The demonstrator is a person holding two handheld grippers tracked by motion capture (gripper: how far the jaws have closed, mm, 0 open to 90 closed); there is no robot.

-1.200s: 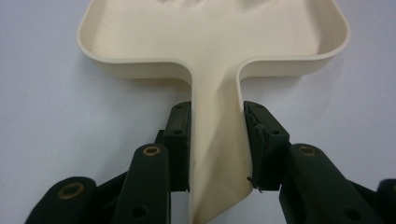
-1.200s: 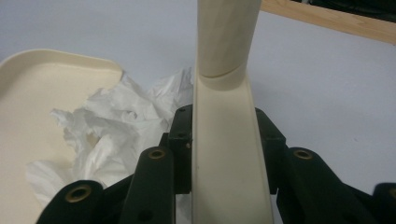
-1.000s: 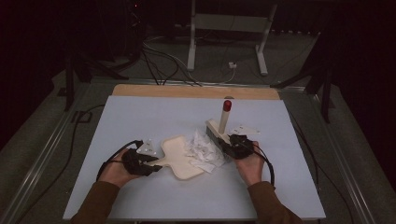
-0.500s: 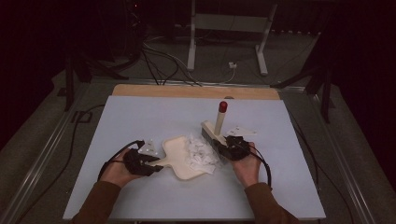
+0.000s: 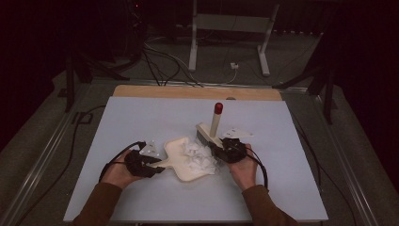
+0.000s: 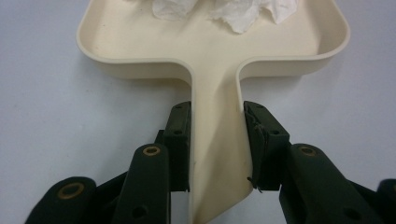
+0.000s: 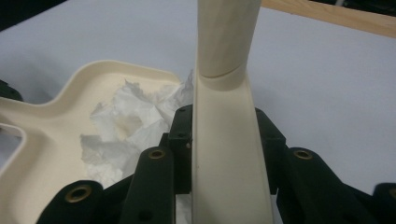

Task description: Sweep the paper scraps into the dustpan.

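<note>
A person sweeps crumpled paper [image 5: 200, 155] into a cream dustpan [image 5: 181, 157] lying flat near the middle of a pale table [image 5: 141, 113]. The left gripper [image 6: 217, 140] has its jaws clamped on the dustpan's handle; the right gripper [image 7: 224, 154] has its jaws clamped on the back of a small brush [image 5: 209, 134], whose bristles sit at the pan's far edge beside the paper. The paper looks light and springy: a hard stroke could flick scraps over the low rim, or push the pan sideways if the left grip slackens.

brush [image 5: 210, 133] swept closer to the dustpan [image 5: 184, 157], right gripper [image 5: 221, 143] shifted slightly left, paper scraps [image 5: 200, 155] pushed in
</note>
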